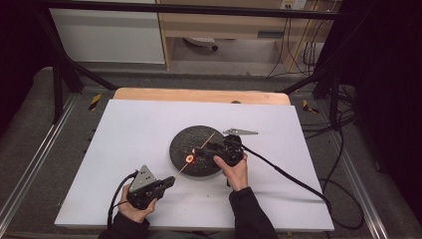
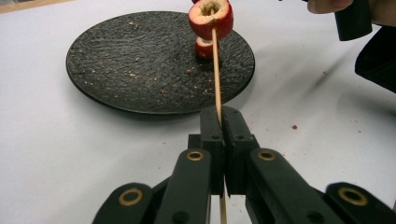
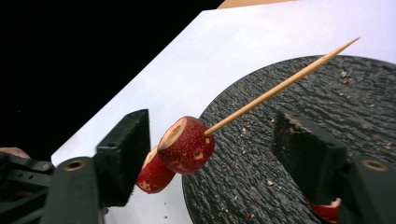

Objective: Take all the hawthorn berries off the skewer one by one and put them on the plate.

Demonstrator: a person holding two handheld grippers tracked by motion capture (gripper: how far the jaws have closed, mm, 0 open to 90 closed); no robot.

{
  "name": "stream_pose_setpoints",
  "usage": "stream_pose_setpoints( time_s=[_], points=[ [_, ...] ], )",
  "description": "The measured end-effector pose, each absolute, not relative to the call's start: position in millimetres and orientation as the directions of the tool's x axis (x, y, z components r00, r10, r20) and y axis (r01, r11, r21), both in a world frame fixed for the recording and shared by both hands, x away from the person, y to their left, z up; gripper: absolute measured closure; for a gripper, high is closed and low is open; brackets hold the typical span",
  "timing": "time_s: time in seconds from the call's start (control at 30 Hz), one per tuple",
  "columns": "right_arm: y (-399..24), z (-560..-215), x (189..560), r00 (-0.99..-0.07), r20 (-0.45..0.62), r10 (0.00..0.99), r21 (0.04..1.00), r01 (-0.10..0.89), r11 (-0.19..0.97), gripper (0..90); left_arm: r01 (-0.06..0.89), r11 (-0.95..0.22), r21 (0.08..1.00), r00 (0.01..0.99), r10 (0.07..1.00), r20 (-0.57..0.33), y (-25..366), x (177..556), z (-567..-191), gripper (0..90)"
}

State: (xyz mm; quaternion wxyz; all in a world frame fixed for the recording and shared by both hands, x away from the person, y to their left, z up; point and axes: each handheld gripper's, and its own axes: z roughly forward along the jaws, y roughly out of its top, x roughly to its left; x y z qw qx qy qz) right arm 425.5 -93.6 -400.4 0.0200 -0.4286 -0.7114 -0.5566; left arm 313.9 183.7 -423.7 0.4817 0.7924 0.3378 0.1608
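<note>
Clearly the thin, brittle bamboo skewer (image 2: pixel 216 70) sits clamped in the left gripper (image 2: pixel 223 122) above the black plate (image 2: pixel 116 70), while the right gripper (image 3: pixel 210 140), fingers apart, flanks the speared, probably soft hawthorn slice (image 3: pixel 187 144).

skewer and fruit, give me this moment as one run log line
left gripper: shut on skewer | right gripper: open, jaws either side of fruit piece, not pressing | fruit piece: threaded on skewer above black plate
</note>
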Motion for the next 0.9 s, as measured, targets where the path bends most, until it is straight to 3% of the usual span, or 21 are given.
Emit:
stream_pose_setpoints(
  time_s=[0.53, 0.9],
  points=[
    [-88.6, -408.6, 424.9, -0.636, 0.563, 0.528, 0.739, 0.674, 0.023, 59.3, 0.381, -0.319, 0.868, 0.726, 0.685, -0.067, 181.2, 313.6, -425.3, 88.1],
    [-89.7, -406.1, 424.6, -0.635, 0.573, 0.519, 0.738, 0.674, 0.01, 62.1, 0.372, -0.318, 0.872, 0.728, 0.683, -0.062, 181.3, 312.9, -424.3, 88.1]
  ],
)
